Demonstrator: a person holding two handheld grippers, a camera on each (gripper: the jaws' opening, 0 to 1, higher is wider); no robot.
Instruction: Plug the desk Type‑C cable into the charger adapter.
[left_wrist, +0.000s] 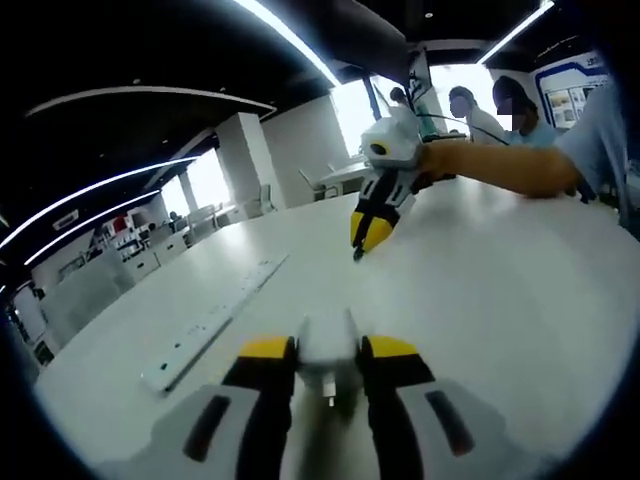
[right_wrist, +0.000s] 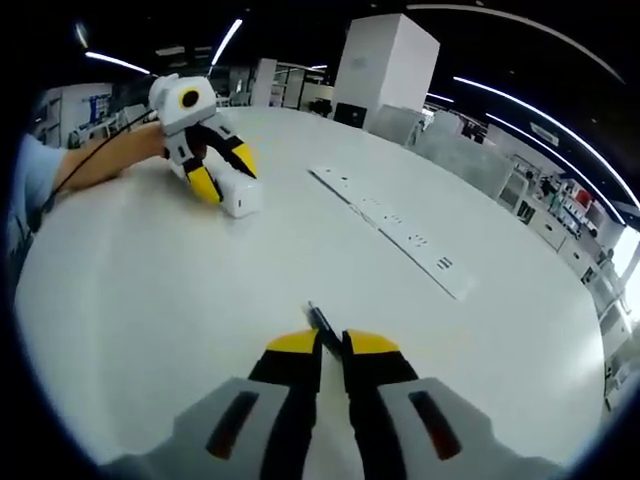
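The white charger adapter (left_wrist: 328, 345) sits between the yellow tips of my left gripper (left_wrist: 328, 350), which is shut on it, low over the white table (left_wrist: 480, 300). My right gripper (left_wrist: 371, 232) comes in from the upper right, tips pointing down, with the dark Type-C plug (left_wrist: 358, 254) poking out below them. In the right gripper view, my right gripper (right_wrist: 333, 345) is shut on the dark cable plug (right_wrist: 319, 322). Across the table at upper left, the left gripper (right_wrist: 222, 168) holds the adapter (right_wrist: 242, 195) against the tabletop. Plug and adapter are well apart.
A long white power strip (left_wrist: 215, 318) lies on the table left of the adapter, and it shows again as the power strip (right_wrist: 395, 225) in the right gripper view. A person's sleeve (left_wrist: 500, 165) reaches in from the right. Other people (left_wrist: 470, 105) sit beyond the table's far edge.
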